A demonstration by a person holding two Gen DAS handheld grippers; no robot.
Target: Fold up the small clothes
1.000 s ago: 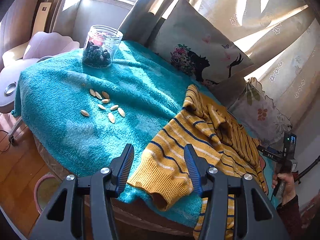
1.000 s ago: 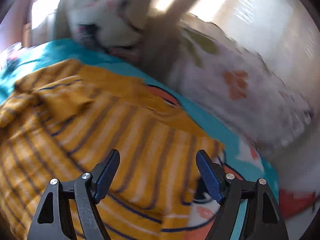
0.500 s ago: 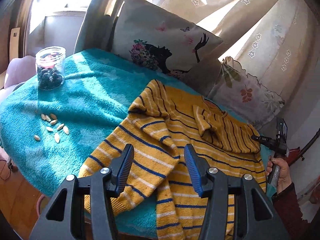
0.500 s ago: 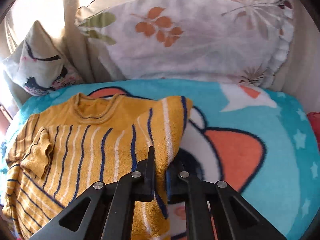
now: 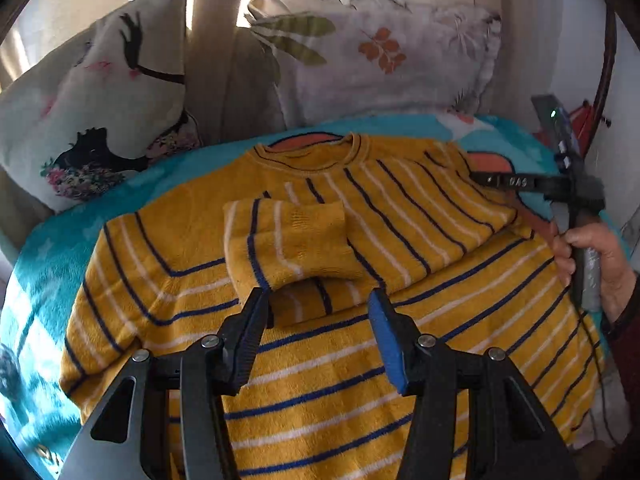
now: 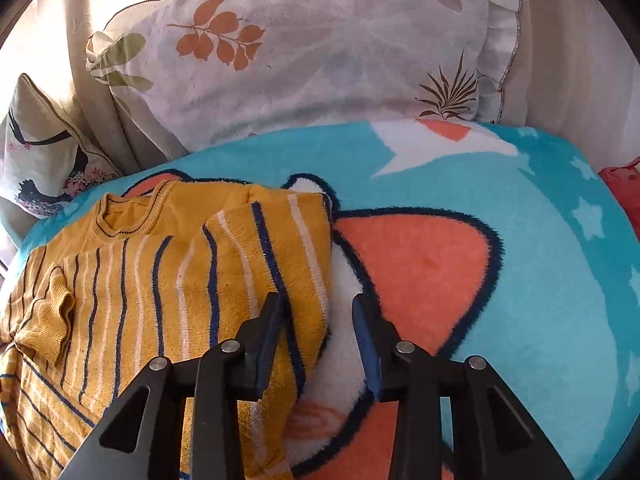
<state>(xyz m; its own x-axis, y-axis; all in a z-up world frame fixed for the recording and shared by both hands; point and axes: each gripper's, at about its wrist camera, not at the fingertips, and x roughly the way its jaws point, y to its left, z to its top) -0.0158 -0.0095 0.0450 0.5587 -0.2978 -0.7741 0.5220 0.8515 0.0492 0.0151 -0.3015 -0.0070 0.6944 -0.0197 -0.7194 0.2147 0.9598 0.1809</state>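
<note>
A yellow sweater [image 5: 320, 380] with blue and white stripes lies flat on a teal blanket [image 5: 44, 264], collar toward the pillows. One sleeve [image 5: 288, 240] is folded across its chest. My left gripper [image 5: 318, 304] hovers open over the sweater's middle, the sleeve's cuff end just ahead of its tips, not pinched. In the right wrist view the sweater [image 6: 180, 280] has its side folded inward. My right gripper [image 6: 318, 310] is at that folded edge with its jaws opening; the fabric lies loose under the left finger [image 6: 268, 320]. A hand [image 5: 592, 248] holds the right gripper [image 5: 492, 181] at the sweater's right shoulder.
The blanket [image 6: 520, 240] has an orange, white and dark-outlined picture beside the sweater. A floral pillow [image 6: 320, 60] and a pillow with a dark silhouette [image 5: 100, 100] lean on curtains behind it. Something red [image 6: 624, 184] sits at the far right edge.
My left gripper swung from the blanket's side with a jar and seeds over to the sweater's middle. My right gripper shut on the sweater's side edge, folded it inward, and has now let go.
</note>
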